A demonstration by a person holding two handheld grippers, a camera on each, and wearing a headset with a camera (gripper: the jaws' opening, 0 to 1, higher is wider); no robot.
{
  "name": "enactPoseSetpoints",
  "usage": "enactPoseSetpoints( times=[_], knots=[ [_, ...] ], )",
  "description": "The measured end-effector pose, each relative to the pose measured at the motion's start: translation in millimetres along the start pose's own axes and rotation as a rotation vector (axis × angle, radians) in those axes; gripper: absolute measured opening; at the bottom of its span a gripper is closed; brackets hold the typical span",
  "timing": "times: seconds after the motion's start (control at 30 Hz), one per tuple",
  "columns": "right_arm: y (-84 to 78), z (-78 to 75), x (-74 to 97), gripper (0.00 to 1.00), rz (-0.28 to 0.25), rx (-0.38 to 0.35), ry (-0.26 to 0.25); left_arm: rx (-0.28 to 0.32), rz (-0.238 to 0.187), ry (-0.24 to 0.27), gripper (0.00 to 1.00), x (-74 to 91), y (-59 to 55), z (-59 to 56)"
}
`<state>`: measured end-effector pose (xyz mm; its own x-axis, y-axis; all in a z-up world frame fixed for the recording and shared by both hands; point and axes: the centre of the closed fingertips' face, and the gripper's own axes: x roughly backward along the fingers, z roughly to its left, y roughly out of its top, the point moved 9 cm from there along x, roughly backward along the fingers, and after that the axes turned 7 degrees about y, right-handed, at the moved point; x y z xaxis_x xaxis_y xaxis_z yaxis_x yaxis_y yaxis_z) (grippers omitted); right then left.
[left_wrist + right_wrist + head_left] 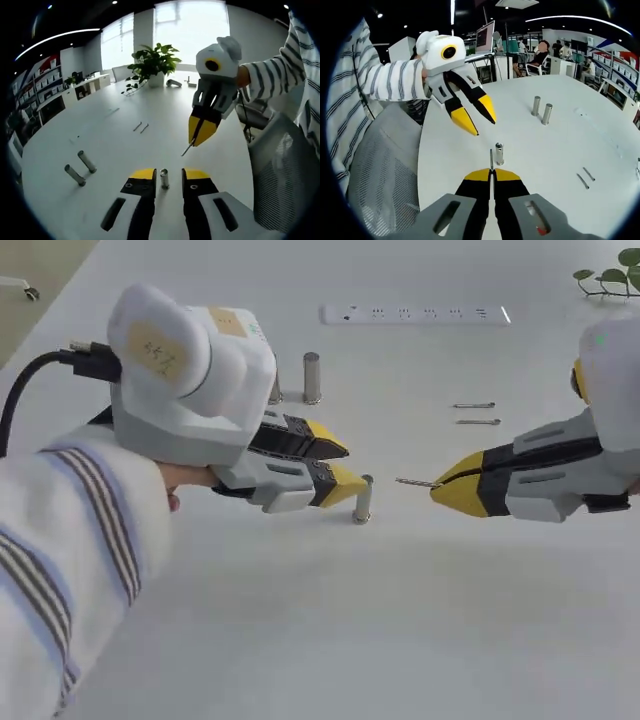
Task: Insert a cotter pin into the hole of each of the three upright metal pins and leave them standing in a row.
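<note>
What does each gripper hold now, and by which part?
The right gripper is shut on a cotter pin, gripping one end; the rest sticks out. The left gripper is open, holding nothing.

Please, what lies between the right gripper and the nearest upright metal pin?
Head view: the thin silvery cotter pin the right gripper holds, then bare white table.

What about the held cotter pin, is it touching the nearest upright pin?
Apart. The head view shows bare table between the tip of the cotter pin and the upright pin.
</note>
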<state>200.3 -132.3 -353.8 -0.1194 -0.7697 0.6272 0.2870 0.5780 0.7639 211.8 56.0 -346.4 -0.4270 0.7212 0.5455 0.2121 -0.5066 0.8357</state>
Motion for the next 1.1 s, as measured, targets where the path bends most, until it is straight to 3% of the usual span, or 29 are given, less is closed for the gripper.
enactPoseSetpoints(
  times=[0.53, 0.87, 1.1],
  knots=[
    [-8.7, -12.6, -20.1, 0.0, 0.032, 0.004, -0.025, -0.048, 0.058, -0.09, 0.15, -32.7, -5.7, 7.1],
    [-8.4, -14.5, -26.1, 0.0, 0.024, -0.011, -0.022, -0.108, 0.105, -0.114, 0.09, -39.7, -12.3, 10.5],
    [-5.8, -14.7, -29.3, 0.0, 0.013, -0.012, -0.022, -0.118, 0.106, -0.122, 0.06, -40.1, -13.0, 10.5]
  ],
)
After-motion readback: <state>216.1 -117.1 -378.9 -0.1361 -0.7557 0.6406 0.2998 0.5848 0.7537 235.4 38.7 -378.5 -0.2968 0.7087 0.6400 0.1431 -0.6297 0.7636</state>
